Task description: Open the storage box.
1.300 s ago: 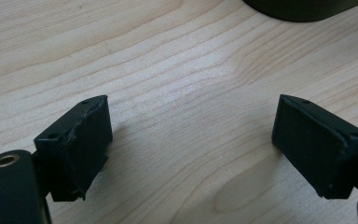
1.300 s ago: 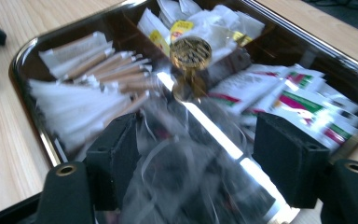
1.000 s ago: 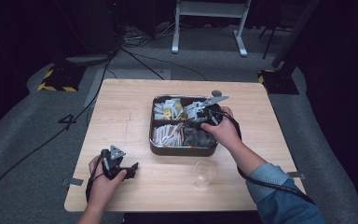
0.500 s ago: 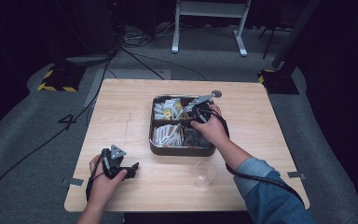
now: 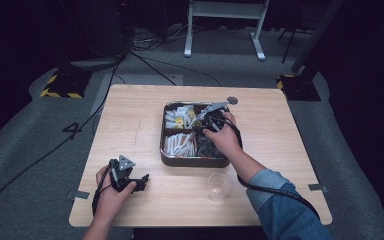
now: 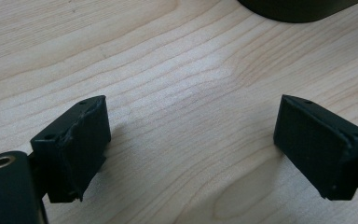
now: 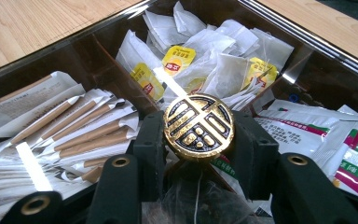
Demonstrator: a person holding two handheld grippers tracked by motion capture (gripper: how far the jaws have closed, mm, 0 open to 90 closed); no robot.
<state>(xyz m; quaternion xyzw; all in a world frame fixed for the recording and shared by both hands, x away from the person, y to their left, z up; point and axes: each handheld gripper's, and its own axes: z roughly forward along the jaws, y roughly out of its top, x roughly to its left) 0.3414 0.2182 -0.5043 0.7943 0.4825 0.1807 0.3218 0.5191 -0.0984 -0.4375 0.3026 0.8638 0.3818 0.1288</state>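
— Knob (image 7: pixel 198 127): where is it, and what have you got on it?

— From the high view, my right gripper (image 5: pixel 211 119) sits over the middle of the compartment box (image 5: pixel 168 159) on the table (image 5: pixel 130 120); the knob itself is too small to make out there. My left gripper (image 5: pixel 139 180) rests near the table's front corner, well apart.

— And the left gripper view?

— Jaws spread wide over bare wood, holding nothing.

— The right gripper view?

— My jaws are clamped on the knob's two sides, a round gold-and-black disc above the divider (image 7: pixel 116 79), with tea bags (image 7: pixel 205 60) behind and paper sticks (image 7: pixel 74 126) beside. It looks like metal, probably rigid and slick, so I'd keep the squeeze square across its rim.
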